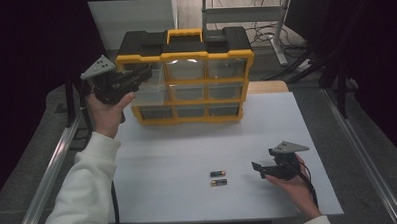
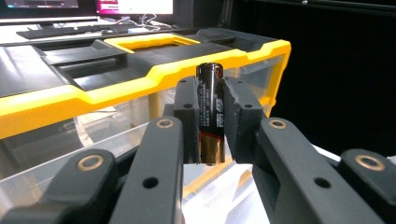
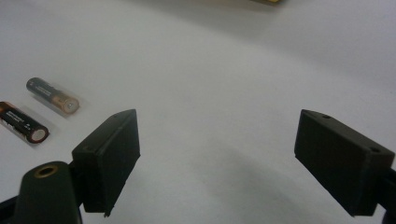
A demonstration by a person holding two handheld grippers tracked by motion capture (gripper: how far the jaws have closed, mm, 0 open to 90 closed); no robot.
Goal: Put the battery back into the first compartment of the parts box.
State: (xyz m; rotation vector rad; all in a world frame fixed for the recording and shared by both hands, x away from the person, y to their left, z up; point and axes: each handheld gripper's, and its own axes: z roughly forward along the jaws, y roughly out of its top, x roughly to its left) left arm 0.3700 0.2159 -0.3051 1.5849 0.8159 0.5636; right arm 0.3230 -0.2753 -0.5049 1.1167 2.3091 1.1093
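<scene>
The battery (image 2: 211,114) stands upright between the pads of the left claw (image 2: 211,119), pinched at its middle with the black end up and the copper end down. In the high view this claw (image 1: 144,74) is raised at the left edge of the yellow-and-black drawer organizer (image 1: 185,75), level with its upper rows. Just ahead of and below the claw a clear drawer (image 1: 148,93) on the left side appears pulled out; what lies in it I cannot tell.

The step in hand looks like carrying a battery to that drawer. The next move would call for bringing the claw over the open drawer, lowering a little and spreading the jaws so the battery drops inside rather than onto the rim.

The other clear drawers look shut, and their contents are too dim to read.

The right claw (image 3: 217,158) is spread wide with nothing between its pads, hovering low over the white tabletop (image 1: 188,152). Two more batteries (image 1: 219,178) lie side by side just to its left, apart from it, likely next for pickup.
</scene>
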